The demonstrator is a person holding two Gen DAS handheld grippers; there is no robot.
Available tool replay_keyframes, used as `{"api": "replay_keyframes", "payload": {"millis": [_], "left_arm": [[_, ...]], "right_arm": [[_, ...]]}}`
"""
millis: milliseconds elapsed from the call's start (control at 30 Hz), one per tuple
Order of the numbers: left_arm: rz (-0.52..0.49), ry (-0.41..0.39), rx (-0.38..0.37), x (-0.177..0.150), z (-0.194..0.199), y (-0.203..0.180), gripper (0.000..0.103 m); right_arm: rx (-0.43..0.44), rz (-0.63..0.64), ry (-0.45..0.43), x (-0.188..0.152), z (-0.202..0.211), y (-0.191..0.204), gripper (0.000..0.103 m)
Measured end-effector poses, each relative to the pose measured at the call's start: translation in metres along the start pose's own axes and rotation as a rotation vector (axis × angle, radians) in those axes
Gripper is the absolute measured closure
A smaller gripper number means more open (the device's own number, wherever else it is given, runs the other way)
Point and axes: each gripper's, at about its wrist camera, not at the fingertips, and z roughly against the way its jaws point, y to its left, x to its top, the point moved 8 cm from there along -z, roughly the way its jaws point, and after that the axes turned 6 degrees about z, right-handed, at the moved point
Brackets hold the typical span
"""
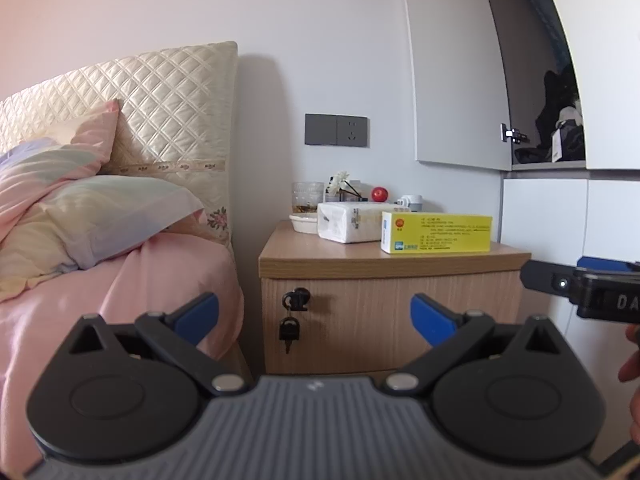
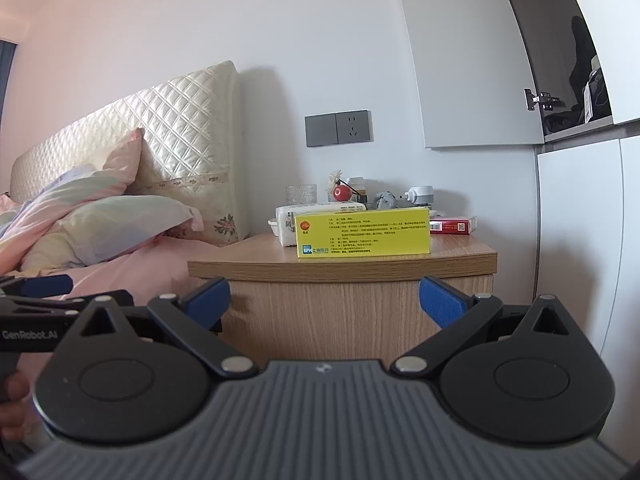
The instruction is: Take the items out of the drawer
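Note:
A light wood nightstand (image 1: 344, 258) (image 2: 360, 268) stands beside the bed, its drawer front (image 1: 380, 320) (image 2: 340, 320) closed. A black key (image 1: 295, 300) sits in the drawer's lock with a second key hanging below it. On top lie a yellow box (image 1: 438, 232) (image 2: 362, 232) and a white tissue pack (image 1: 348, 222). My left gripper (image 1: 314, 314) is open, a short way in front of the drawer, with nothing between its blue pads. My right gripper (image 2: 324, 300) is open too, facing the drawer front from the right, and also shows at the right edge of the left wrist view.
A bed with pink sheets (image 1: 132, 280) and pillows lies left of the nightstand. A glass (image 1: 307, 196), a red ball (image 1: 380, 194), a red box (image 2: 454, 225) and small items crowd the top's back. A white wardrobe (image 1: 560, 220), upper door ajar, stands to the right.

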Motion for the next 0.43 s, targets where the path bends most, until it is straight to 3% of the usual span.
{"api": "replay_keyframes", "payload": {"millis": [433], "left_arm": [[-0.005,0.008,-0.008,-0.0010,-0.0006,-0.0005,0.000]], "right_arm": [[-0.012,0.003,0.000,-0.0008,0.0004,-0.0003,0.000]]}}
